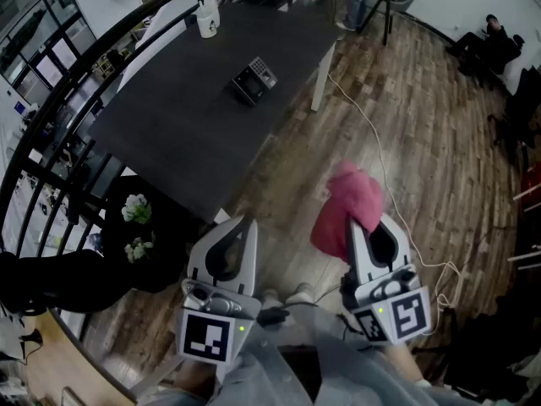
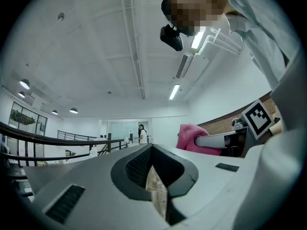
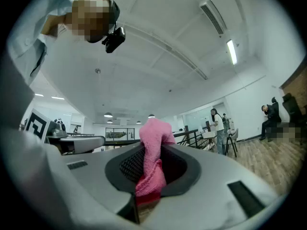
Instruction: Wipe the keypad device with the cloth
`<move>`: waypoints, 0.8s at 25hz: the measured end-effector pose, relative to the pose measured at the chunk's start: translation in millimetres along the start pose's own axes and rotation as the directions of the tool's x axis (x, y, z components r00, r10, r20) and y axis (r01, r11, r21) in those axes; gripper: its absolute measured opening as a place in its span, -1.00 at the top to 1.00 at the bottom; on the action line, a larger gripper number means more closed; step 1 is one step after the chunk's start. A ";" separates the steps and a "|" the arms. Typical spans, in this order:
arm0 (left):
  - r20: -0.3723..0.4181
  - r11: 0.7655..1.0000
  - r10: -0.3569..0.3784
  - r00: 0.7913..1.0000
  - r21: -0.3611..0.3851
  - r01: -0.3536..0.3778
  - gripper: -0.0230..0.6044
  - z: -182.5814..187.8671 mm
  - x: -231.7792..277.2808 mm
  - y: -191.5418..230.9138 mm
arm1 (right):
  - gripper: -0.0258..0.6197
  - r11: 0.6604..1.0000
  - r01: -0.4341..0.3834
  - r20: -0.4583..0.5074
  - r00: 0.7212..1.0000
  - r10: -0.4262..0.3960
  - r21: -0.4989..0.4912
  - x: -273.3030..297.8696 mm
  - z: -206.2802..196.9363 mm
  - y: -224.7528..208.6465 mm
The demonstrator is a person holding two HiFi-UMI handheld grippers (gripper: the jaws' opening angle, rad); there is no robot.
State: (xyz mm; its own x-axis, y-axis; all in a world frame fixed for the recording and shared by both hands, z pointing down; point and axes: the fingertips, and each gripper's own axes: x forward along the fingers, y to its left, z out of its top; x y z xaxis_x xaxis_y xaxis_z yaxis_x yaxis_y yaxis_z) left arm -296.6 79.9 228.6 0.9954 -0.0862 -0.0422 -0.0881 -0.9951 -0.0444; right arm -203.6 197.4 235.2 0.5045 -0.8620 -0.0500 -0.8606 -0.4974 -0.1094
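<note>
While the right claw [image 1: 370,225] pinches a bunched, fuzzy pink cloth [image 1: 347,203], the left claw [image 1: 243,227] sits closed, empty.

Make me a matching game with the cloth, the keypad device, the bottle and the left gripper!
Things:
1. cloth
2. keypad device
3. bottle
4. left gripper

Where or how:
A. white, at the far edge of the table
B. pink, pinched in the right gripper
C. shut, with nothing in it
D. near the middle of the dark table

Pairs: 1-B, 2-D, 3-A, 4-C
</note>
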 end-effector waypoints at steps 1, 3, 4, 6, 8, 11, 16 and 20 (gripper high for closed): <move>0.002 1.000 0.000 1.000 -0.005 0.000 0.92 0.2 1.6 -1.5 | 0.71 1.000 0.000 0.000 1.000 0.000 0.006 -0.1 0.3 -1.5; 0.005 1.000 0.000 1.000 -0.011 0.000 0.92 0.6 4.7 -3.9 | 0.71 1.000 0.000 -0.002 1.000 0.000 0.013 0.0 0.4 -4.5; 0.006 1.000 0.000 1.000 -0.011 0.000 0.92 0.9 6.2 -4.6 | 0.71 1.000 0.000 -0.004 1.000 0.000 0.014 0.1 0.1 -6.0; 0.007 1.000 -0.002 1.000 -0.009 0.002 0.92 1.3 8.1 -5.6 | 0.71 1.000 0.000 -0.010 1.000 0.000 0.011 0.0 -1.2 -8.4; 0.006 1.000 -0.004 1.000 -0.008 0.004 0.92 0.8 8.9 -7.0 | 0.71 1.000 0.000 -0.009 1.000 0.000 0.015 -0.1 -1.1 -9.2; 0.009 1.000 0.000 1.000 -0.011 0.000 0.92 0.9 10.9 -8.7 | 0.71 1.000 -0.005 -0.005 1.000 0.005 0.018 -0.1 -0.1 -11.1; 0.013 1.000 0.007 1.000 -0.005 -0.007 0.92 3.0 16.3 -13.6 | 0.71 1.000 -0.001 0.000 1.000 0.001 0.030 -1.3 1.2 -20.8; 0.017 1.000 0.012 1.000 0.000 -0.012 0.92 7.9 22.1 -20.3 | 0.71 0.999 0.002 0.008 1.000 -0.002 0.034 -3.5 5.7 -32.9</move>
State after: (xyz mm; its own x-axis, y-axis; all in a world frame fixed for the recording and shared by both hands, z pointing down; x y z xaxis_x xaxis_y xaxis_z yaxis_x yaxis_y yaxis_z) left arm -273.0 98.6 220.7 0.9934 -0.0977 -0.0598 -0.1004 -0.9940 -0.0441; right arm -176.7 217.3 233.4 0.5069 -0.8601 -0.0577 -0.8568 -0.4954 -0.1434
